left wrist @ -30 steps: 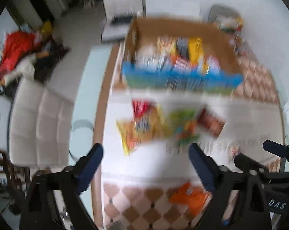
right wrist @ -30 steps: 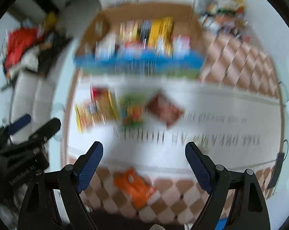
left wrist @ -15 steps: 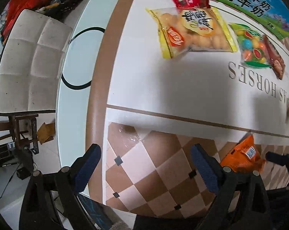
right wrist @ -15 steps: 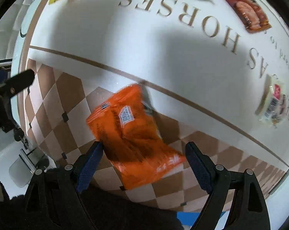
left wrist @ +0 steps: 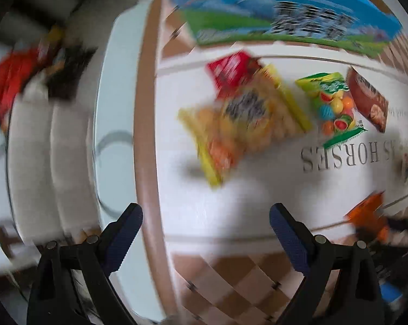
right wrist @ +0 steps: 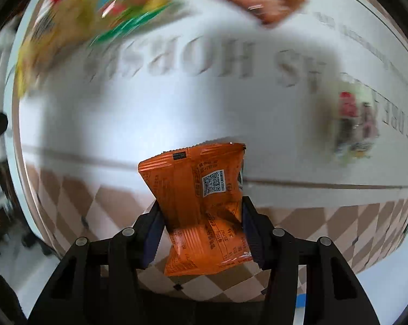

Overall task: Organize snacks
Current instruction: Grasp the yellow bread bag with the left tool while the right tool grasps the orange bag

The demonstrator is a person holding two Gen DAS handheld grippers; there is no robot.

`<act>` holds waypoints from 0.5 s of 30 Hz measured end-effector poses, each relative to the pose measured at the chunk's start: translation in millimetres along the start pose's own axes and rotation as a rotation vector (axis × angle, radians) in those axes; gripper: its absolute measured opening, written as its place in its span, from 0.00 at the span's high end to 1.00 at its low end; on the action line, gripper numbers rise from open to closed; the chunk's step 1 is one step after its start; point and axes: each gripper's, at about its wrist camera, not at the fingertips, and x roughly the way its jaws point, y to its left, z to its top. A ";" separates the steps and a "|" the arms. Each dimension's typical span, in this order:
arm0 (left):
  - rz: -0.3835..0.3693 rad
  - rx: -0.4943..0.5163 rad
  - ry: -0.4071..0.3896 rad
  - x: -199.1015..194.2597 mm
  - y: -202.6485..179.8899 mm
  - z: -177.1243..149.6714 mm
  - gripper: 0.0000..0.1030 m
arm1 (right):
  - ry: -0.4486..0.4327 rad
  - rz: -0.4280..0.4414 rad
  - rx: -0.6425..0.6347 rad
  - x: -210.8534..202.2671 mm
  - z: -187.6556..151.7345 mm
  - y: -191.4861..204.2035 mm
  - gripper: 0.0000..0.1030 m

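Right gripper (right wrist: 201,230): clamped on the orange packet (right wrist: 201,211), fingers pressing its two side edges so the bag puckers at the waist; gripping across the narrow middle looks like a way to keep the slippery film from sliding out.
Orange packet: held clear above the near checkered border of the table (right wrist: 177,108), its printed back with the square code facing the camera; it also shows as an orange blur at the far right edge of the left wrist view.
Left gripper (left wrist: 205,233): fingers wide apart and holding nothing, hanging over the table's near left edge; probably kept free for the next pick.
Box (left wrist: 285,19): the blue and green carton stands at the far side of the table; I judge it the likely place for the snacks, so the packet has the width of the table to cross.
Loose snacks: a yellow bag (left wrist: 239,124) with a red packet (left wrist: 233,73) touching its far end, a green candy bag (left wrist: 334,103) just right of it, and a brown packet (left wrist: 369,100) beside that, all lying flat in a rough row between the grippers and the box, presumably waiting their turn.
Small wrapper (right wrist: 352,124): lies apart at the right, on the lettering; too blurred to say what it is.
Risk: a loose pinch on thin film could let the packet drop in transit.
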 end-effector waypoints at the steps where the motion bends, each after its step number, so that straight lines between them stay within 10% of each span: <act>1: 0.017 0.047 -0.012 -0.2 -6.0 7.4 0.07 | -0.003 0.004 0.020 -2.2 3.1 -7.6 0.45; 8: 0.139 0.434 -0.054 12.5 -60.1 55.0 0.07 | 0.009 0.133 0.146 -20.7 19.0 -45.0 0.29; 15: 0.117 0.632 0.082 47.2 -94.2 71.8 0.07 | 0.012 0.180 0.174 -43.3 27.1 -59.8 0.27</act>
